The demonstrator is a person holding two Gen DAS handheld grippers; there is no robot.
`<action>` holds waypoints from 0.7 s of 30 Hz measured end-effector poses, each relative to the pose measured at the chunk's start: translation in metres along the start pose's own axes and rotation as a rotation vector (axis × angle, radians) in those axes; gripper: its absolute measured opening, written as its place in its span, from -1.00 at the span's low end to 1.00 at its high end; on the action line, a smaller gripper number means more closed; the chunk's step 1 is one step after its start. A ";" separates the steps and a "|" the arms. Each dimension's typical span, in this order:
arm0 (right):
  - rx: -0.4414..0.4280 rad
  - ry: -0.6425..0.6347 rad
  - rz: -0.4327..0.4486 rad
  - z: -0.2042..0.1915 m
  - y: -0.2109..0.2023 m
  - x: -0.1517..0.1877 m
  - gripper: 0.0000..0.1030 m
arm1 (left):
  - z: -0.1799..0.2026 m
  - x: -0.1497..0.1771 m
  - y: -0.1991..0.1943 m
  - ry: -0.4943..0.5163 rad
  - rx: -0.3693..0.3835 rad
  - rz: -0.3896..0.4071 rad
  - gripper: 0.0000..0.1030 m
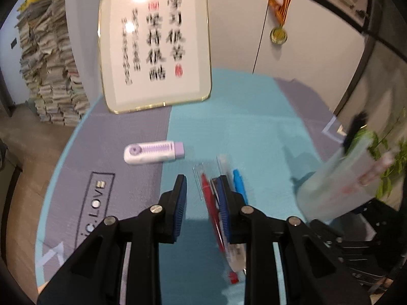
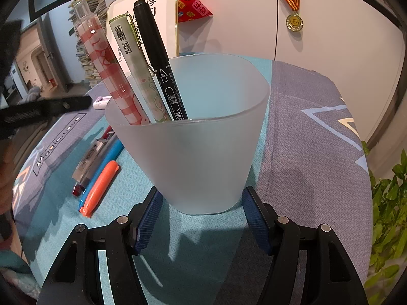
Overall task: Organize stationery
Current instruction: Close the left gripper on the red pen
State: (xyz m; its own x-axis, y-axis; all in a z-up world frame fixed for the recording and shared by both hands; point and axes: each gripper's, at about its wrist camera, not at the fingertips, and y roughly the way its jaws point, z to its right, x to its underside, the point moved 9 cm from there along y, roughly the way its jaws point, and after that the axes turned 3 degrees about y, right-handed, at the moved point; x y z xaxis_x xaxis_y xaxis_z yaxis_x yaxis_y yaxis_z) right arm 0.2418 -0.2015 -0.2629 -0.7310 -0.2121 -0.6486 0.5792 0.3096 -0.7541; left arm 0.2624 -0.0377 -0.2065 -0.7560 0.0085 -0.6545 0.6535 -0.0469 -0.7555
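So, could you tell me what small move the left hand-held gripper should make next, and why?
Probably shift slightly right and lower: the left hand-held gripper is open and empty, and the red pen lies under its right finger, not centred, with pens already in the frosted cup.

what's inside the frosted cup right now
Three pens stand in the frosted cup: a red checkered pen, a green pen and a black marker. The frosted wall hides their lower ends.
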 end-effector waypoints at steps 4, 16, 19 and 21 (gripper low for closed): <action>0.000 0.000 0.000 0.000 0.000 0.000 0.30 | 0.001 0.010 0.016 0.012 -0.007 -0.053 -0.56; 0.000 0.000 0.000 0.000 0.000 0.000 0.30 | 0.003 0.025 0.031 0.039 -0.033 -0.106 -0.55; 0.000 0.000 0.000 0.000 0.000 0.000 0.30 | -0.002 0.028 0.028 0.047 -0.042 -0.117 -0.70; 0.001 -0.001 0.000 0.000 0.000 0.000 0.30 | -0.007 0.033 0.025 0.055 -0.034 -0.132 -0.72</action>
State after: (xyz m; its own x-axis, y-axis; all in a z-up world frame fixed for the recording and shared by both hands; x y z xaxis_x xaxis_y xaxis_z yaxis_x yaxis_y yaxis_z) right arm 0.2418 -0.2015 -0.2630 -0.7308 -0.2133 -0.6484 0.5792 0.3087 -0.7545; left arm 0.2542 -0.0321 -0.2469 -0.8329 0.0671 -0.5493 0.5501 -0.0074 -0.8351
